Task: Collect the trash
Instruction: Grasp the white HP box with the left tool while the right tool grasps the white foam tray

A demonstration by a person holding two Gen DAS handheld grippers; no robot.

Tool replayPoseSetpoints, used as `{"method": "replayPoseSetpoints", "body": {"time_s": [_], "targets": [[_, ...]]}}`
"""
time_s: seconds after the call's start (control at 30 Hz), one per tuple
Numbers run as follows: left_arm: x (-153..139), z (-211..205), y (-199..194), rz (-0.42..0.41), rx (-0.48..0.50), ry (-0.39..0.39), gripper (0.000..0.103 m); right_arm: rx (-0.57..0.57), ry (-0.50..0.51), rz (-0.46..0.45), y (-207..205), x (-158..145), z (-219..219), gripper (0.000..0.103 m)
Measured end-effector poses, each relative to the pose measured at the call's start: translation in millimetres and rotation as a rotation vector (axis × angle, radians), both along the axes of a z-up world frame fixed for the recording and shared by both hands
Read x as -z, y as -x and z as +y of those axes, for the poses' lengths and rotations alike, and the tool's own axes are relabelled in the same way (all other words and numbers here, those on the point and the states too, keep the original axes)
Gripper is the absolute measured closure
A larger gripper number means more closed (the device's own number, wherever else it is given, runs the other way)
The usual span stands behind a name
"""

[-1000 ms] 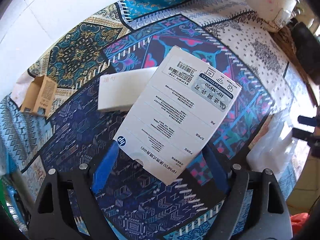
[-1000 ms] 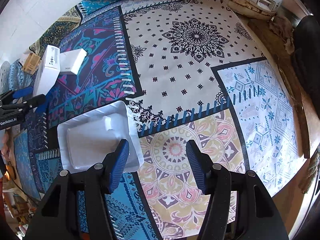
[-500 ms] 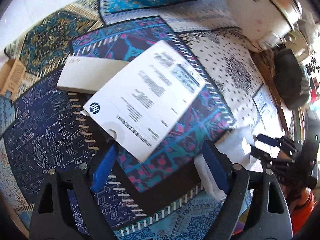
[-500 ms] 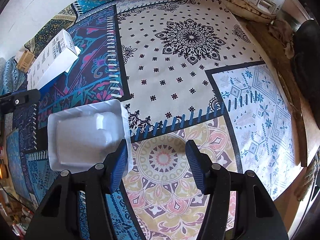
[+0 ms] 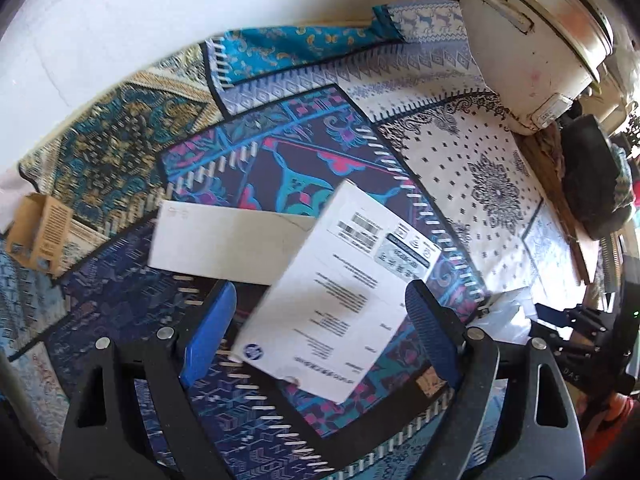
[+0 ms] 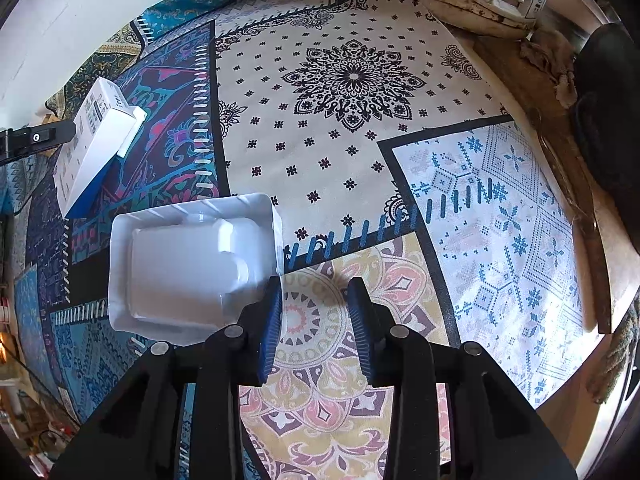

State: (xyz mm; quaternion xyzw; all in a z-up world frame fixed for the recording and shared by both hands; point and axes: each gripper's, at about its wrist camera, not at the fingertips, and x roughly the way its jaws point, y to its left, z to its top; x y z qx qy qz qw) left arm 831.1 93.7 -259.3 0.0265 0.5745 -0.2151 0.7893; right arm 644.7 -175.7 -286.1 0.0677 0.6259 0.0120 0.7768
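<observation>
Right gripper jaws have just been closing, nothing between them; white plastic tray lies just left of the near finger, ungrabbed. Left gripper stays wide, straddling the HP box, which has tilted up against the white carton. No pickup yet.

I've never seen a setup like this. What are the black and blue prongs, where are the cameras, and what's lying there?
There is no robot. A person holds a two-finger gripper in each hand, each with a camera looking along its fingers. One picture is from the left gripper, open around a printed box without gripping it. A plain box and a brown carton lie beyond. The other is from the right gripper. Its jaws have just been closing beside a plastic tray, with nothing between them. Everything rests on a patterned cloth.
</observation>
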Motion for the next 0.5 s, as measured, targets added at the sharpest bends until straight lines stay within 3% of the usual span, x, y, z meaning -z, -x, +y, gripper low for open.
{"method": "replayPoseSetpoints", "body": {"time_s": [0.23, 0.37, 0.5], "targets": [[5.8, -14.7, 31.4, 0.035, 0.069, -0.004, 0.017, 0.013, -0.007, 0.003, 7.9, -3.9, 0.3, 0.073], [17.0, -27.2, 47.0, 0.043, 0.092, -0.077, 0.017, 0.021, -0.012, 0.002, 14.3, -6.6, -7.9, 0.073], [28.8, -35.2, 47.2, 0.047, 0.056, -0.147, 0.017, 0.025, -0.029, 0.005, 17.3, -8.3, -11.3, 0.073]]}}
